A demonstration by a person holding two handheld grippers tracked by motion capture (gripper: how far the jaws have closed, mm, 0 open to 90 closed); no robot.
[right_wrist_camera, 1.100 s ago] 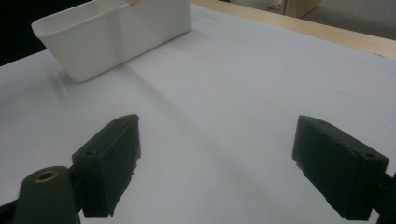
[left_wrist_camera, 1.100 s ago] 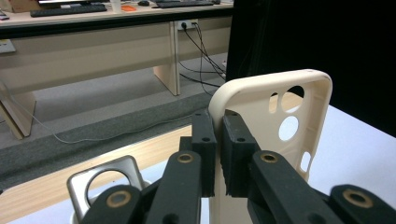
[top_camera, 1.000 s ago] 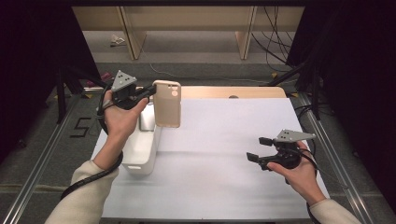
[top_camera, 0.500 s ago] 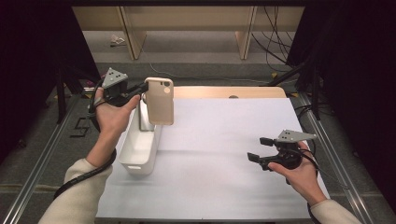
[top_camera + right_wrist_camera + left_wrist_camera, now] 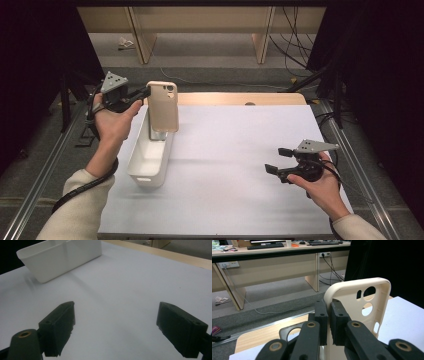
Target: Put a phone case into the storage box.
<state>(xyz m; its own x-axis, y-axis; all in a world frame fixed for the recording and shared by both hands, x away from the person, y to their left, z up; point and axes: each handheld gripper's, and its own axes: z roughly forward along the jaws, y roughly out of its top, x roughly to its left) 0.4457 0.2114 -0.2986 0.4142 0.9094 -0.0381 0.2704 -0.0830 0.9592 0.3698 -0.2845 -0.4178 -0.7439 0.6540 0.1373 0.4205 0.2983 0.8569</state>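
Note:
A beige phone case [image 5: 163, 106] hangs upright over the far end of a white bin [image 5: 149, 155]. My left gripper [image 5: 146, 92] is shut on the case's edge; in the left gripper view the two black pads pinch the rim of the phone case [image 5: 359, 305] beside its camera cut-outs, with my left gripper [image 5: 329, 322] seen from behind. A dark object [image 5: 289, 332] with a round hole lies below the jaws. My right gripper [image 5: 278, 160] rests open near the table's right front, and the right gripper view shows its jaws [image 5: 115, 327] wide apart over bare white table.
The white sheet [image 5: 240, 165] covers the table; a wooden strip [image 5: 240, 98] runs along the far edge. The white bin [image 5: 60, 257] stands long-side toward the right gripper. Metal rails flank the table. Desk legs and cables stand on the floor beyond.
My left hand has carried the phone case leftward, from beside the bin to above its far end. The right hand has kept still.

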